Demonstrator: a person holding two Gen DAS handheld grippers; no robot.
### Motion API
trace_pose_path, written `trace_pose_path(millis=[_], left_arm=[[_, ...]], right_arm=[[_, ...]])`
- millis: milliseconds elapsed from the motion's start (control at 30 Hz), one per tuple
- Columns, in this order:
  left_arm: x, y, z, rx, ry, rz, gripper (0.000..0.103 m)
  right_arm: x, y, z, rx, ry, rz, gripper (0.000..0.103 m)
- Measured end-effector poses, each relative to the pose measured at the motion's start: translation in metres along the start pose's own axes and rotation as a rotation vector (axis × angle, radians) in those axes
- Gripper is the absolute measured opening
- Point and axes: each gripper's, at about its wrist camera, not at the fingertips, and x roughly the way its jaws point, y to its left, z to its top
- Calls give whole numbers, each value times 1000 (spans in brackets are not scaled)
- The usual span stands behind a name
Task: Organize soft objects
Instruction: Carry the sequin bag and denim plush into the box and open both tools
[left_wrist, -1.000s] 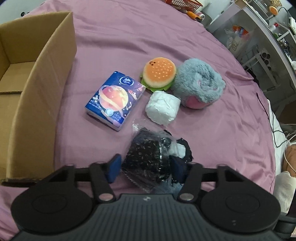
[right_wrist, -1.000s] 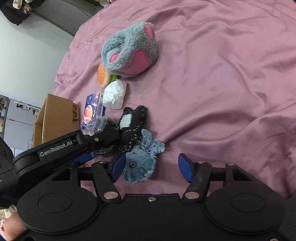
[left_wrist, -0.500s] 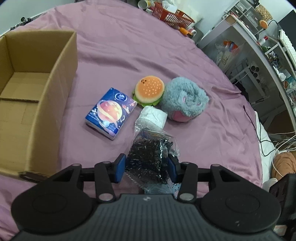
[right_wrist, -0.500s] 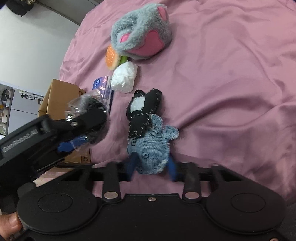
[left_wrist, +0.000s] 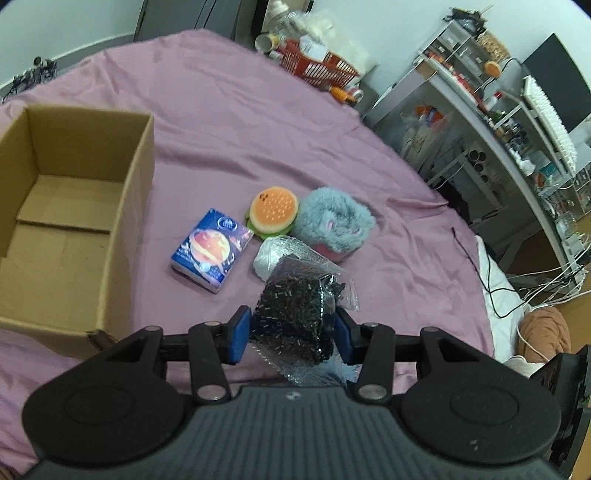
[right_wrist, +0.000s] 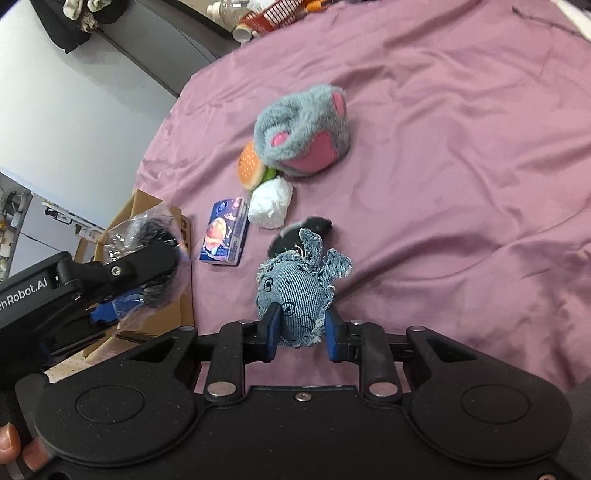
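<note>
The open box (left_wrist: 74, 206) sits far left on the purple sheet. The left gripper (left_wrist: 291, 330) is clamped on a plastic bag (left_wrist: 299, 314) of black stuff, held off the sheet. It should travel left and clear the box wall before letting go. The right gripper (right_wrist: 301, 330) pinches a denim toy (right_wrist: 299, 291) and should follow it in.

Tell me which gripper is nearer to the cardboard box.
Left. The left gripper, holding the black bagged item, is just beside the cardboard box; the right gripper, holding the denim toy, is farther away.
</note>
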Motion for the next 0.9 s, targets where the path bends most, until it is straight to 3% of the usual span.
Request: trace_pose_path(millis=[500, 900], left_arm=[[-51, 11, 6, 62, -146, 34, 46], [-75, 47, 23, 17, -209, 34, 46]], right_arm=[[-35, 58, 1, -98, -149, -50, 24], [-34, 111, 4, -177, -205, -14, 24]])
